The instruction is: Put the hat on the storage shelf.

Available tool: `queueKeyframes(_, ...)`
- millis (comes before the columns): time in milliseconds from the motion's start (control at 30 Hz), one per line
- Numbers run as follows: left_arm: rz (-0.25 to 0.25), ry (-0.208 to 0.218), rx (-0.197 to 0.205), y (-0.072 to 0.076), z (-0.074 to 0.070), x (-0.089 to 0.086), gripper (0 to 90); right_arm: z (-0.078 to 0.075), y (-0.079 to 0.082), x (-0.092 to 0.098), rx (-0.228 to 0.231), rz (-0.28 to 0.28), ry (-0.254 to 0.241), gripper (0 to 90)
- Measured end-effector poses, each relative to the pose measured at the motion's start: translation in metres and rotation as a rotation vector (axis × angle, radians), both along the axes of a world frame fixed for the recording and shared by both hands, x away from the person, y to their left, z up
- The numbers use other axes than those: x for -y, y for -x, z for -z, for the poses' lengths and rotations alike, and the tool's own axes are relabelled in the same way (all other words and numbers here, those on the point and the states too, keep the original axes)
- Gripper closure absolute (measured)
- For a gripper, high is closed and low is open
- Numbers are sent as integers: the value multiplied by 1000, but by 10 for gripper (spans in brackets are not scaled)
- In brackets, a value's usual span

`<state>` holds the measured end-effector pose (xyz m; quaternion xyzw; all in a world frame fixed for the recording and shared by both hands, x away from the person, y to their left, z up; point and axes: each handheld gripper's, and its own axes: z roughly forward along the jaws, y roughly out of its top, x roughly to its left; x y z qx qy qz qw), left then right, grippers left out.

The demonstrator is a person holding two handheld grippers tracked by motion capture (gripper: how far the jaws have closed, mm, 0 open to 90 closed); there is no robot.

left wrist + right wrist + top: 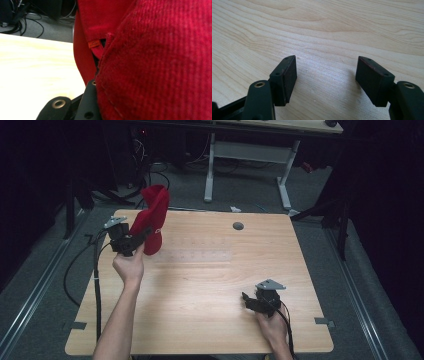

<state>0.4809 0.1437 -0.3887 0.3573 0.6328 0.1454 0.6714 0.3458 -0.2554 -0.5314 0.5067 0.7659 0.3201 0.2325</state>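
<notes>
1. Left gripper (pixel 131 241) is clamped on a red ribbed knit garment (pixel 152 220), holding it up at the far-left part of the light wooden tabletop (pixel 210 285). In the high view the cloth stands above the gripper and its lower end hangs down to, or just over, the wood; contact cannot be told.
2. In the left gripper view the red cloth crowds against one black finger (pixel 87 105). The fingers are closed hard with fabric pinched between them. A small orange label (pixel 94 44) sits at an inner seam.
3. Right gripper (pixel 325 80) rests low over bare wood near the front-right of the tabletop, well apart from the garment. Its fingers stand wide, nothing between them.
4. Judged step: lifting the garment to shake or spread it out for laying flat.
5. To do it well: keep the left pinch firm, since knit stretches and slips. Raise until the hanging end clears the wood, so folds drop out.
6. The right gripper should come across and take a free edge or corner, one layer if possible, not a bunch.
7. Risk: grabbing both layers leaves the piece doubled; pulling sideways too soon may drag it off the far edge.
</notes>
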Motion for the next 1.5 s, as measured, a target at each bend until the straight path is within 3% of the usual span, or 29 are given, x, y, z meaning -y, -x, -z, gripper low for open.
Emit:
queueKeyframes(133,-18,14,-11,-5,1,-10,802,0,0,0,-1,1,-1,337)
queueKeyframes(233,-18,58,-34,-8,1,-15,801,0,0,0,-3,-1,-1,337)
queueKeyframes(467,16,137,-42,-6,-3,1,804,0,0,0,-6,0,-6,337)
queueKeyframes(600,5,149,-49,-3,0,4,804,0,0,0,-6,0,-6,337)
queueKeyframes(800,8,92,-78,-3,24,7,803,0,0,0,-5,0,-6,337)
queueKeyframes(867,15,85,-60,0,27,8,802,0,0,0,-5,0,-6,336)
queueKeyframes(1100,47,-12,-38,8,32,11,785,0,0,0,-7,-1,-7,335)
queueKeyframes(1167,45,-13,-38,9,34,8,773,0,0,0,-5,-1,-4,333)
queueKeyframes(1500,28,-79,-34,15,40,-5,589,0,0,0,-6,-4,-5,328)
